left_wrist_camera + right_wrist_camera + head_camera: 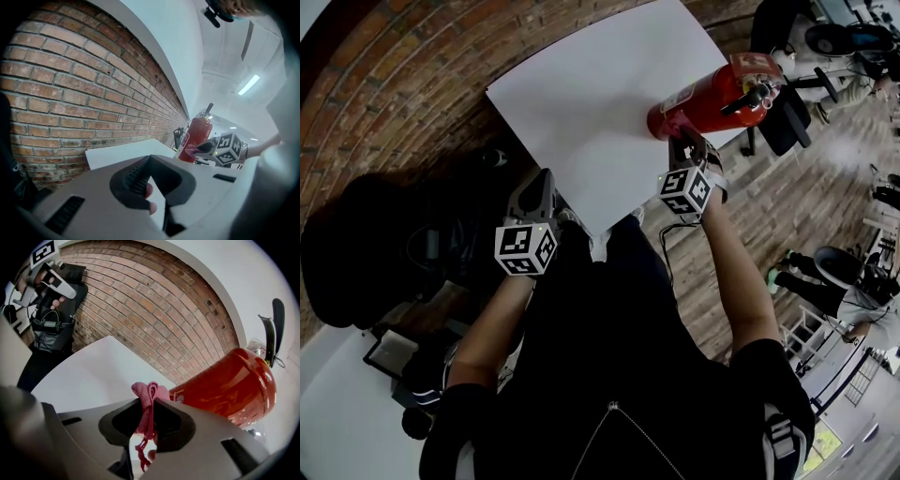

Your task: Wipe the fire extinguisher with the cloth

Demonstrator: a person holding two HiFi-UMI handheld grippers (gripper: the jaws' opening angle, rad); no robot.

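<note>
Your right gripper (149, 400) is clenched on a pink knitted cloth (146, 392). The fabric is pinched between the two jaws, with a bunched fold standing proud of the tips and a frayed tail hanging below. Just ahead of that fold, and to the right of the jaw line, stands the red metal fire extinguisher (229, 385). The cloth sits right beside the lower end of its cylinder, but whether the two are touching cannot be confirmed from these views. The extinguisher rests on the white rectangular table (89, 371), near its far right corner by the head view. The left gripper view shows its long axis vertical, with the black lever and valve at the top. Judgement: the wipe will need to run up and down that cylinder, and the cloth must travel forward and to the right to bear on it. Your left gripper (150, 161) has its jaws meeting at the tips with nothing between them. It is held at the near left side of the table, well apart from the extinguisher, with the red brick wall (70, 93) beyond it. The right gripper is plainly the nearer, and it alone holds the cloth. The extinguisher stands unsupported, so a sideways push may tip it.
</note>
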